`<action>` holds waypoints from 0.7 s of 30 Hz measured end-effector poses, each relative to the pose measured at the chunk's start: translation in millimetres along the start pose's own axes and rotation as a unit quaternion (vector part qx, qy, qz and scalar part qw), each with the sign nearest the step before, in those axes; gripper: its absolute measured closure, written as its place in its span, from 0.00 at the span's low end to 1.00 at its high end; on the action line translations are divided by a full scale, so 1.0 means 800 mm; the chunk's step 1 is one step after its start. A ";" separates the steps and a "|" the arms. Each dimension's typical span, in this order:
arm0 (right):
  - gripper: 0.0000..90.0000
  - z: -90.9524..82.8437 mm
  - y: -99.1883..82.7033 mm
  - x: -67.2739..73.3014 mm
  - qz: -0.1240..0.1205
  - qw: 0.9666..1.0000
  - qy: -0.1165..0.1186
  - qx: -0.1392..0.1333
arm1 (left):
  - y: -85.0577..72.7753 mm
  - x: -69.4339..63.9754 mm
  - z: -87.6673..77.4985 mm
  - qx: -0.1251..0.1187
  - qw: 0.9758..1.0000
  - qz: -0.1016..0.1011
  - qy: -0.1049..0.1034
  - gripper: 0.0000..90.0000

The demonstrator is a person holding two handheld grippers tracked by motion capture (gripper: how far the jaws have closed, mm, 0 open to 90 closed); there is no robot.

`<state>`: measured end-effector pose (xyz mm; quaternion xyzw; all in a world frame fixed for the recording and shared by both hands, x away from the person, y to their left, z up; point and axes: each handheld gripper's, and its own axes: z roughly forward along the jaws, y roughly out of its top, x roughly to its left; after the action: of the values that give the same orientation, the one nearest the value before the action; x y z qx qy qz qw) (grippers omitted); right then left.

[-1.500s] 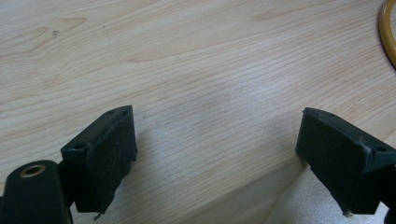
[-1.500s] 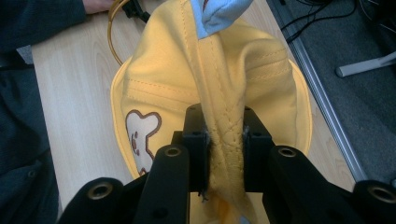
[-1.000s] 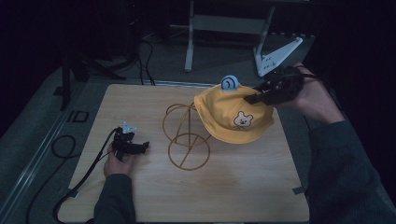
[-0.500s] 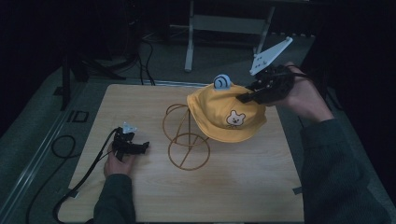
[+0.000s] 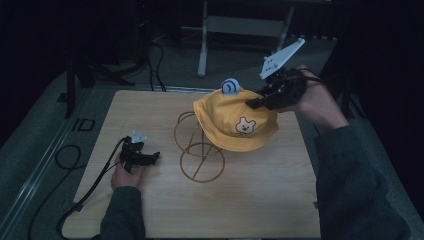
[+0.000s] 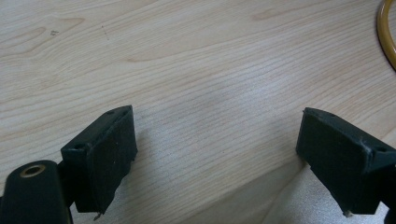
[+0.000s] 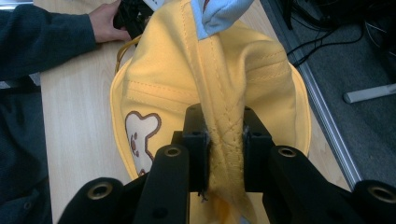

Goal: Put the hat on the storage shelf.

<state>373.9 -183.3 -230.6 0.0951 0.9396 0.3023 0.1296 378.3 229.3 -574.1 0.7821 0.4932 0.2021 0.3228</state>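
Note:
A yellow child's hat (image 5: 235,122) with a bear face and a blue ear hangs in the air over the table's right half, partly in front of a gold wire stand (image 5: 200,150). My right gripper (image 5: 252,103) is shut on a fold of the hat's crown (image 7: 224,135); the cloth is pinched between both jaws. My left gripper (image 5: 150,157) rests low on the wooden table (image 5: 150,210) at the left, jaws wide open with bare wood between its fingers (image 6: 105,154). A curve of the stand's ring (image 6: 386,37) shows at that view's top right.
The wire stand has a round base ring and looped uprights near the table's middle. A cable (image 5: 95,180) trails from the left gripper off the table's left front edge. Dark floor with cables and a metal frame leg (image 5: 202,40) lies beyond the far edge.
The right gripper has carried the hat left and up, toward the top of the wire stand. The left gripper has stayed where it was.

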 end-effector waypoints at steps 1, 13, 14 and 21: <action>0.85 0.001 0.001 0.000 -0.001 1.000 0.000 0.000 | 0.000 0.000 0.000 0.000 1.000 0.000 0.000 0.13; 0.85 0.016 0.016 0.004 -0.012 1.000 0.009 -0.003 | 0.000 0.000 0.000 0.000 1.000 0.000 0.000 0.13; 0.85 0.017 0.017 0.004 -0.013 1.000 0.010 -0.004 | 0.000 0.000 0.000 0.000 1.000 0.000 0.000 0.13; 0.85 0.026 0.028 0.004 -0.015 1.000 0.015 -0.008 | 0.000 0.000 0.000 0.000 1.000 0.000 0.000 0.13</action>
<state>379.4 -153.7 -234.2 0.0756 0.9404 0.3088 0.1205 378.3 229.4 -574.0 0.7825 0.4930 0.2021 0.3223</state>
